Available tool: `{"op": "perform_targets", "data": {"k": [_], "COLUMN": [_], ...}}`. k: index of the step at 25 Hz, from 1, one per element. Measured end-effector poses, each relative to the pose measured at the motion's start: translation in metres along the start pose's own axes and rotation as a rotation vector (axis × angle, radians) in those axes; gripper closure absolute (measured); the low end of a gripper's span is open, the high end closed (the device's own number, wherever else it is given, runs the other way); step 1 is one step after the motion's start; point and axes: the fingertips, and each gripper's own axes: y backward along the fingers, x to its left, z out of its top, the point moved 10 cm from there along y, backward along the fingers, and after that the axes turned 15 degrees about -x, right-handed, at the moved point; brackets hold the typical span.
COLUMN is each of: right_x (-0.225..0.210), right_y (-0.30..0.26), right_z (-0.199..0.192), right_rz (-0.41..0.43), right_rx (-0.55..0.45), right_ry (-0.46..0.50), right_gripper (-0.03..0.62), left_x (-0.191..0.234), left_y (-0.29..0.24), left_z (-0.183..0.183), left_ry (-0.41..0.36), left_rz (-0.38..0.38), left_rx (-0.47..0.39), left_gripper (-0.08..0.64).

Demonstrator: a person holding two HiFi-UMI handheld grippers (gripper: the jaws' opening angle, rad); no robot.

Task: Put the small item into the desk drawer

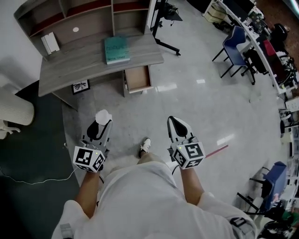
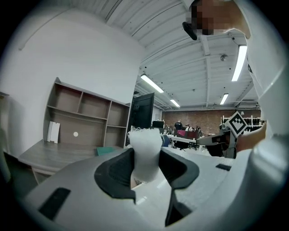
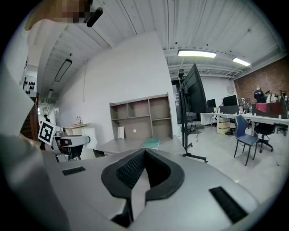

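The small item is a white crumpled lump [image 1: 103, 115], and my left gripper [image 1: 103, 122] is shut on it; in the left gripper view the lump [image 2: 144, 151] stands up between the dark pads. My right gripper [image 1: 175, 120] is shut with nothing in it, its pads meeting at the tip [image 3: 144, 155]. The grey desk [image 1: 84, 65] stands well ahead across the floor, its wooden drawer [image 1: 138, 78] pulled open at the right front. A teal book [image 1: 116, 49] lies on the desktop. Both grippers are held side by side over the floor, far short of the desk.
Shelves [image 1: 70, 14] rise behind the desk, with a white box [image 1: 50, 43] on the desktop. A framed picture [image 1: 80, 86] leans under the desk. A white chair [image 1: 14, 109] is at the left, a monitor stand [image 1: 164, 32] beside the desk, and blue chairs [image 1: 236, 44] at the right.
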Motion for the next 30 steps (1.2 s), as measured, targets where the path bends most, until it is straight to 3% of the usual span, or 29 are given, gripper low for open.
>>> {"op": "perform_targets", "data": {"k": [5, 11, 20, 30], "right_x": [-0.069, -0.119, -0.112, -0.121], "right_y": [-0.052, -0.097, -0.13, -0.144], "right_z": [0.015, 0.024, 0.007, 0.004], "right_rz": [0.095, 0.171, 0.216, 0.136], "right_rx": [0.04, 0.042, 0.077, 0.143], "right_ry": [0.0, -0.002, -0.043, -0.012], "right_gripper": [0.595, 0.595, 0.595, 0.595], "left_x": [-0.024, -0.036, -0.009, 0.021], "left_y": [-0.081, -0.129, -0.139, -0.186], "left_z": [-0.004, -0.008, -0.017, -0.032], "left_ry": [0.015, 0.007, 0.009, 0.046], "left_rz": [0.039, 0.092, 0.133, 0.033], "left_rx": [0.002, 0.0, 0.027, 0.026], "left_gripper": [0.387, 0.387, 0.387, 0.387]}}
